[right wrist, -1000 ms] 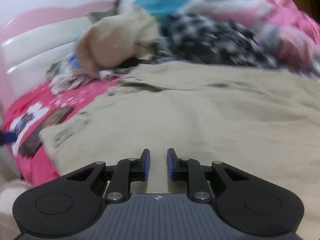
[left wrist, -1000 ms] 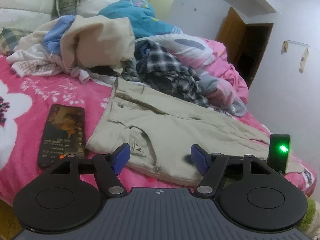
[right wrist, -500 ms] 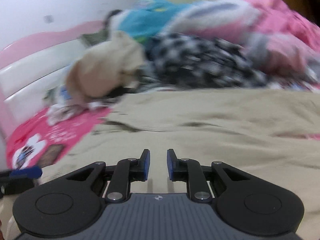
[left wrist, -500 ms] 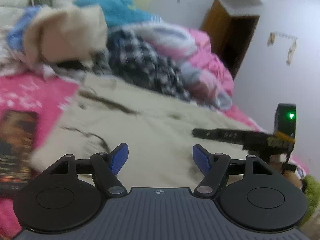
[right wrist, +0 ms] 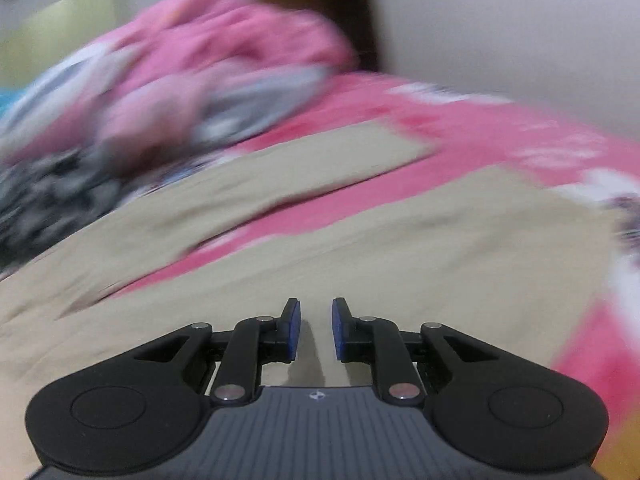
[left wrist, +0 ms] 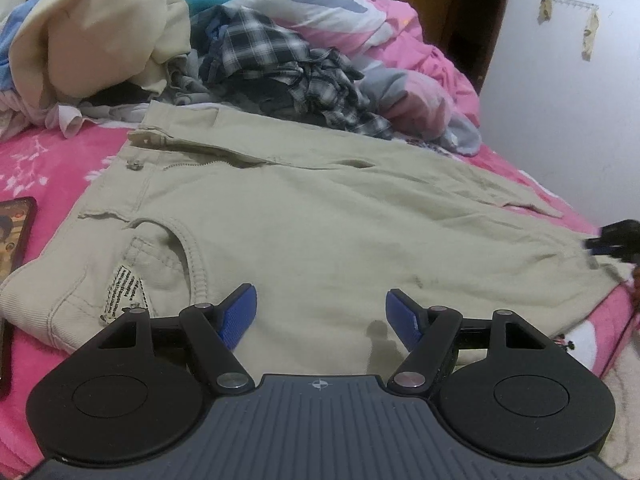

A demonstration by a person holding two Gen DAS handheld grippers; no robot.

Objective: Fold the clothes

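Khaki trousers (left wrist: 320, 208) lie flat on the pink bed sheet (left wrist: 48, 160), waistband to the left, legs running right. My left gripper (left wrist: 320, 312) hovers open over the near edge of the seat and thigh, nothing between its blue pads. The right gripper shows as a dark blur (left wrist: 618, 240) near the leg ends at the far right. In the blurred right wrist view, the right gripper (right wrist: 316, 328) is low over the near leg of the trousers (right wrist: 400, 248). Its pads are almost together and hold nothing. A pink strip of sheet separates the two legs.
A phone (left wrist: 14, 236) lies on the sheet left of the waistband. Behind the trousers is a heap of clothes: a beige garment (left wrist: 100, 40), a plaid shirt (left wrist: 280, 52) and a pink duvet (left wrist: 420, 60). A dark doorway (left wrist: 472, 12) stands at the back right.
My left gripper has moved in over the trousers, still open. The right gripper has swung right along the trousers from the upper part to the leg ends, its narrow gap unchanged.
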